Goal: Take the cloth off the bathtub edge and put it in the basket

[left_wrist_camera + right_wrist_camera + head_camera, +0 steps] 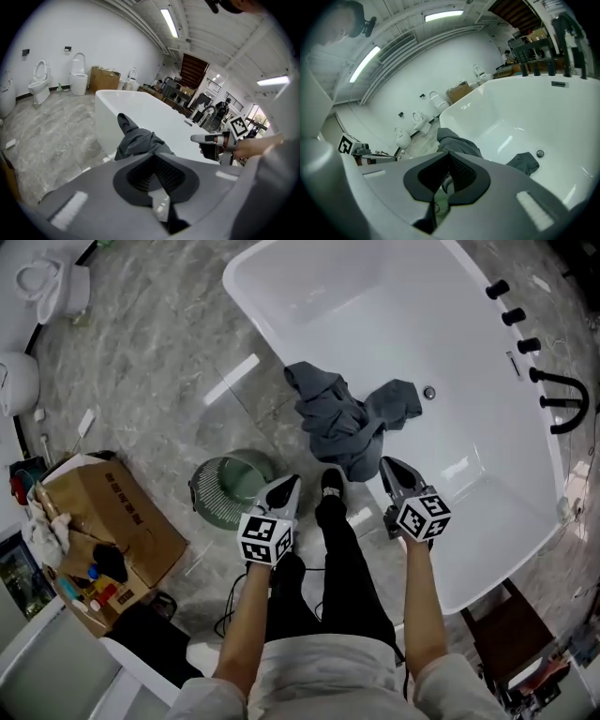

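Observation:
A dark grey cloth hangs crumpled over the near edge of the white bathtub, with one end lying inside the tub. The round green basket stands on the floor to the left of the cloth, beside the tub. My left gripper is shut and empty, just right of the basket and below the cloth. My right gripper is also shut and empty, over the tub edge just right of the cloth. The left gripper view shows the cloth ahead of the shut jaws. In the right gripper view the cloth also lies ahead.
An open cardboard box with clutter stands at the left. Black tap fittings line the tub's far right rim, and a drain sits in the tub. The person's dark-trousered leg and shoe are between the grippers. A toilet stands far left.

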The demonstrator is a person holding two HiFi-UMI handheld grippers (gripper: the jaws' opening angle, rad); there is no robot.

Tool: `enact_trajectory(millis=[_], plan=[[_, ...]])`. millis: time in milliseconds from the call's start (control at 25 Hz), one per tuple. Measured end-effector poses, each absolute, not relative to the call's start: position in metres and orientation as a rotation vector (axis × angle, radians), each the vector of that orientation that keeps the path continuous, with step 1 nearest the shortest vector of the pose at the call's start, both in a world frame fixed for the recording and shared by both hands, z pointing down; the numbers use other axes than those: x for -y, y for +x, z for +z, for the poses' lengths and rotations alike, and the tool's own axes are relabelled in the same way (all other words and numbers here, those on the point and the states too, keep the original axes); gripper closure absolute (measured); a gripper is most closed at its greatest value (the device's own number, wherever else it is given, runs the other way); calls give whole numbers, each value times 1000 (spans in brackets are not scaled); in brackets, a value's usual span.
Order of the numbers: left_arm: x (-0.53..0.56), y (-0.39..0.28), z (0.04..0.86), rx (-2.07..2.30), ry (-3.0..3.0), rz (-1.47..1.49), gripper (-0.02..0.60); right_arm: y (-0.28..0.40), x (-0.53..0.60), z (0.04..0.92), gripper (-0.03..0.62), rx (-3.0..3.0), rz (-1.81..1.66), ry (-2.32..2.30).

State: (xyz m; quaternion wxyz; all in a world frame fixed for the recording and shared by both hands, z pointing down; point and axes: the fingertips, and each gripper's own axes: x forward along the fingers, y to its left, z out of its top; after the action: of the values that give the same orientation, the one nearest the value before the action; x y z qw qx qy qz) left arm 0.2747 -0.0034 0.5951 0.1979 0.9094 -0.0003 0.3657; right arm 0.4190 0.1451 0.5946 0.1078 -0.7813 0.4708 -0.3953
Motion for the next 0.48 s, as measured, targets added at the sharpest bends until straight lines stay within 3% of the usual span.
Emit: enact_trajectory(millis=[360, 480], plan=[[3, 326, 675, -205, 2606, 1054, 517, 449, -138, 681, 591, -1807, -1312, -2088], [10, 339, 688, -291, 2633, 1044, 439, 457, -144, 720, 588, -2074, -1399, -2077]])
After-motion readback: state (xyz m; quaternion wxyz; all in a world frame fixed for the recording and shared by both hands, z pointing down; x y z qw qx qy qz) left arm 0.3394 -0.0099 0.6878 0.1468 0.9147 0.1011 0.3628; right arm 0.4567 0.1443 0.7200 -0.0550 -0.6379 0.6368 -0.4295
